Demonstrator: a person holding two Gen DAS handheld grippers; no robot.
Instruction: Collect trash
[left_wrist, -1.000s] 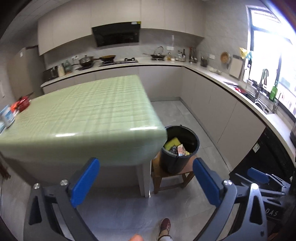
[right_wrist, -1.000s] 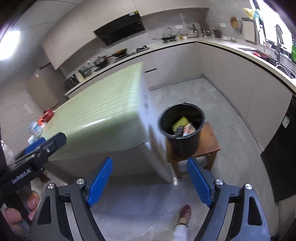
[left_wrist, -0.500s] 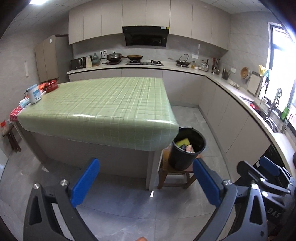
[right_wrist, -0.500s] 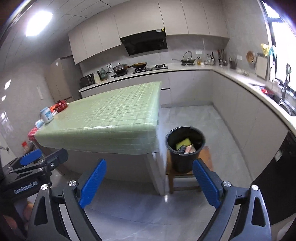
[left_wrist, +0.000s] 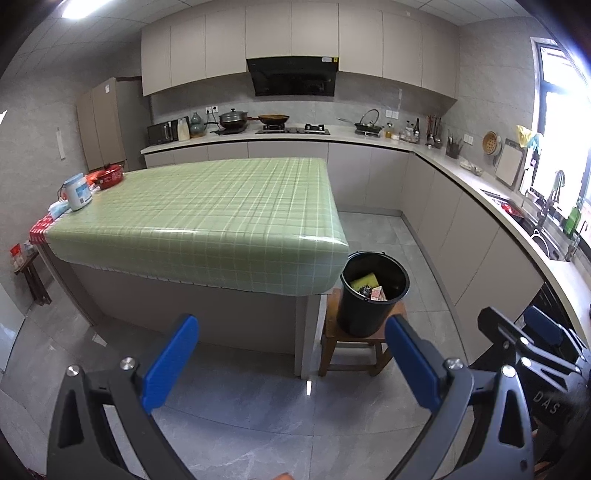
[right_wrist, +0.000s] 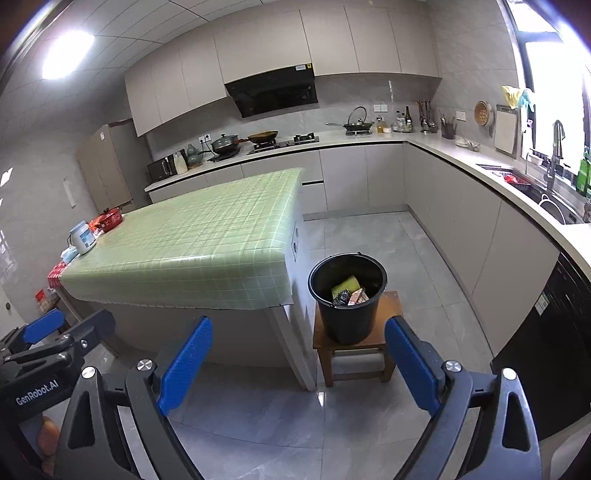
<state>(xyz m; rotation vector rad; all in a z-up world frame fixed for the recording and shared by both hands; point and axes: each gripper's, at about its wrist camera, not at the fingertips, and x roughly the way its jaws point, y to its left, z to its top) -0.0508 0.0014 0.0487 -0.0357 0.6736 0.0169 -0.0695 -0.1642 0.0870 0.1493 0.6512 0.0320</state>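
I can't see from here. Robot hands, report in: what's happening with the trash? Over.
Left gripper open, empty. Right gripper open, empty, jaws just widened. Black bin on wooden stool, trash inside. Nothing blocking.

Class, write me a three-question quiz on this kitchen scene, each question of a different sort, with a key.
1. True or false: the bucket stands directly on the floor.
2. Which is inside the bucket? A) a yellow sponge B) a kettle C) a pan
3. Fill in: the right claw is ____ and holds nothing.

Key
1. False: it stands on a wooden stool beside the island.
2. A: the yellow sponge lies among other trash.
3. Open. Its jaws have just been opening, with nothing between them.
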